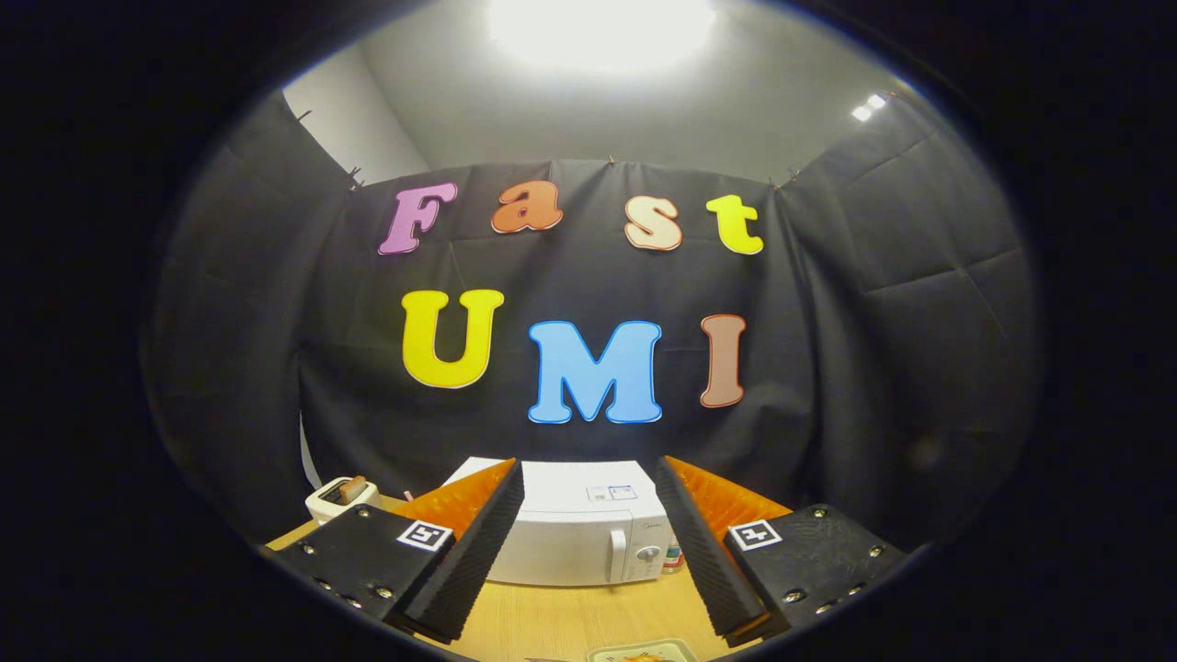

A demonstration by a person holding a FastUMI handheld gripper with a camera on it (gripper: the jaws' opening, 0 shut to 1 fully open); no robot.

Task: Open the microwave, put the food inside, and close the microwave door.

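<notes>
A white microwave (579,538) stands on the wooden table (552,616) against the black cloth wall, its door shut, with the handle and a round knob on its right side. My gripper (588,492) is held well back from it and stands open, with nothing between its two orange-backed, black-padded fingers (478,542); the microwave shows through the gap beyond them. Just below the fingers, at the table's near edge, a pale plate (641,653) with some orange food peeks into view, mostly cut off.
A white toaster (342,497) with a slice of bread in its slot sits on the table left of the microwave. A small bottle (674,554) stands at the microwave's right side. Bare wooden tabletop lies between the fingers and the microwave.
</notes>
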